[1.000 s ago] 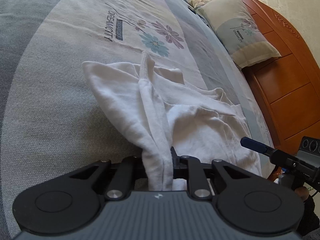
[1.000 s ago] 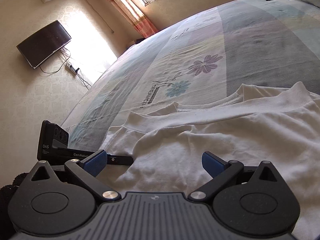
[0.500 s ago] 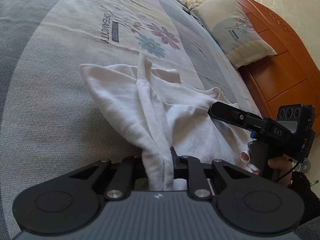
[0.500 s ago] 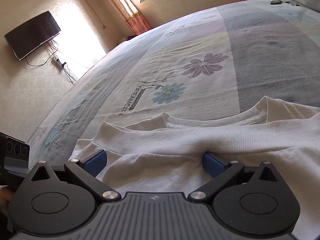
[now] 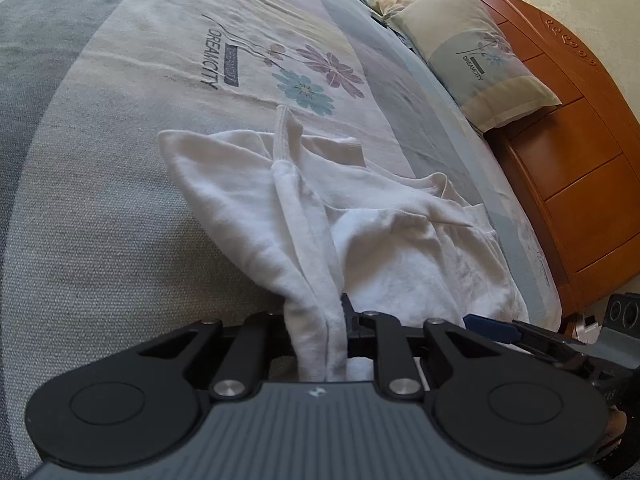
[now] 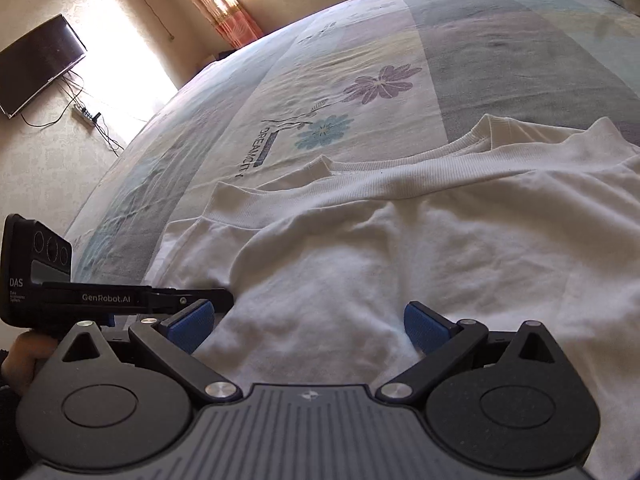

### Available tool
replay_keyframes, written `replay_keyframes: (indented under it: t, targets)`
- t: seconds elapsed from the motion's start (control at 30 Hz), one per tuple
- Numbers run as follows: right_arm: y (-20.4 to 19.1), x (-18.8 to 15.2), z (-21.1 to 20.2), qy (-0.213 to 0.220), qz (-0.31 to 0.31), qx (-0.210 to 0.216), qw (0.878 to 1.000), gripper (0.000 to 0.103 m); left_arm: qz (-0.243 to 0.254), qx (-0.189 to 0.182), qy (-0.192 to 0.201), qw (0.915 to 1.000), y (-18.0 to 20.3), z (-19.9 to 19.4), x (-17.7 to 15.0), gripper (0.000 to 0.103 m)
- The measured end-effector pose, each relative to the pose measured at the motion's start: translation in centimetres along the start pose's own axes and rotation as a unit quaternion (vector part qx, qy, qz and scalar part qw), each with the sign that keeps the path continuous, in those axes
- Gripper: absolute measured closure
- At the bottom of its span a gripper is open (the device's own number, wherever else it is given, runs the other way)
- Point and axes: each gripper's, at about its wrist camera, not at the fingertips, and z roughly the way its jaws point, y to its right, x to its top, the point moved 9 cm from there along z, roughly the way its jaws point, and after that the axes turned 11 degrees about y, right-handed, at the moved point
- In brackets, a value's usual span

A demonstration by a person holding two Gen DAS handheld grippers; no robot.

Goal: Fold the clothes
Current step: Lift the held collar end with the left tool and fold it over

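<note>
Left wrist view: a bunched fold of the white shirt (image 5: pixel 320 216) is pinched between the nearly closed jaws of the left gripper (image 5: pixel 318 332), the rest trailing ahead onto the bed (image 5: pixel 100 208). Soft, light and limp, it is judged best taken at a hem or seam. Both tools are pitched steeply downward. The right gripper (image 6: pixel 308 320) is held wide open, empty, shirt body just ahead.
</note>
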Motion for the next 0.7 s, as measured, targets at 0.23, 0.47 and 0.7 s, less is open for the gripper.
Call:
replay_keyframes:
  t: [0.23, 0.47, 0.7]
  targets:
    - [-0.6, -3.0, -3.3, -0.026, 0.021, 0.017, 0.999, 0.000, -0.003, 0.033, -0.008, 0.9994, 0.3, 0.1, 0.2, 0.085]
    - [-0.4, -1.6, -7.0, 0.007, -0.006, 0.019, 1.000, 0.000, -0.004, 0.076, -0.020, 0.9969, 1.5, -0.1, 0.5, 0.089]
    - [0.1, -0.5, -10.8, 0.045, -0.137, -0.010, 0.989, 0.000, 0.019, 0.064, -0.015, 0.9977, 5.0, -1.5, 1.9, 0.089]
